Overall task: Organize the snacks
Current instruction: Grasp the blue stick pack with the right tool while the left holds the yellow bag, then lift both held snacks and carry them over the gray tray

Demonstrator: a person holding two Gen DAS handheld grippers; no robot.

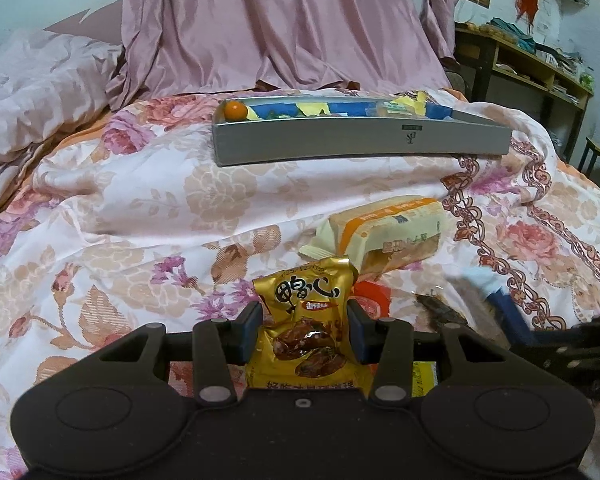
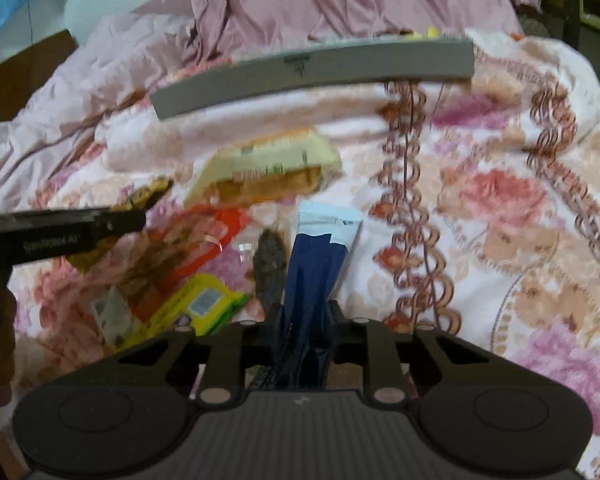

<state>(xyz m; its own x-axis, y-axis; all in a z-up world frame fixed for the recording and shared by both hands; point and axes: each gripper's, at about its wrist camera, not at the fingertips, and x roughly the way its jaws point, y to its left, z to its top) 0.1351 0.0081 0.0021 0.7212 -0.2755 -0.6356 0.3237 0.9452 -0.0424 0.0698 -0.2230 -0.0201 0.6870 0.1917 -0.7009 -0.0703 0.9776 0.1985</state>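
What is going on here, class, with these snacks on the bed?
A person is sorting snacks with two handheld grippers. The left gripper is shut on a gold snack packet; the right gripper is shut on a dark blue packet. More packets lie loose on the floral bedspread. The grey tray beyond already holds an orange and some packets.

Soft even indoor light, fisheye bending at edges, right wrist view motion-blurred, left sharp

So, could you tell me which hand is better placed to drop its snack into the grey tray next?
Left, probably: its tongs already grip the gold packet, squarely facing the grey tray.
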